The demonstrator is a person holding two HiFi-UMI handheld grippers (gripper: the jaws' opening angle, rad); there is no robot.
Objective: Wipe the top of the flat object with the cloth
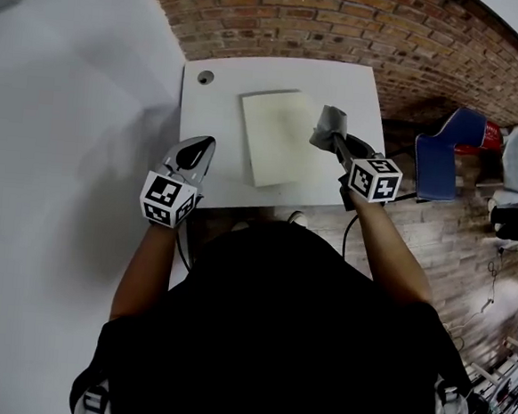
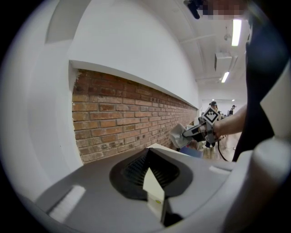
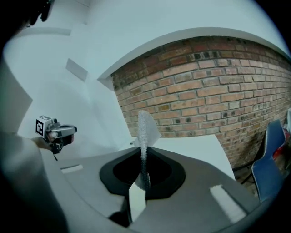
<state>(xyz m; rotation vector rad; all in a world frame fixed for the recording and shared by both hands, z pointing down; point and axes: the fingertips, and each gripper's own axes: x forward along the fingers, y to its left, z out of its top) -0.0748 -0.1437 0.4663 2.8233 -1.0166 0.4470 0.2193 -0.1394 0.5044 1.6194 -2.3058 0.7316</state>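
Observation:
A pale flat rectangular object point(image 1: 278, 136) lies on the white table point(image 1: 210, 175), slightly askew. My right gripper point(image 1: 334, 138) is shut on a grey cloth point(image 1: 330, 125), which it holds just above the flat object's right edge. In the right gripper view the cloth point(image 3: 144, 134) stands upright, pinched between the jaws of that gripper point(image 3: 142, 177). My left gripper point(image 1: 194, 152) hovers at the table's left front corner, shut and holding nothing. The left gripper view shows its own jaws point(image 2: 153, 182) together, with the right gripper point(image 2: 200, 130) and the cloth point(image 2: 178, 134) beyond.
A round cable hole point(image 1: 205, 77) marks the table's far left corner. A brick wall point(image 1: 345, 25) runs behind the table and a white wall point(image 1: 71, 98) stands to its left. A blue chair point(image 1: 451, 154) stands to the right on the brick-patterned floor.

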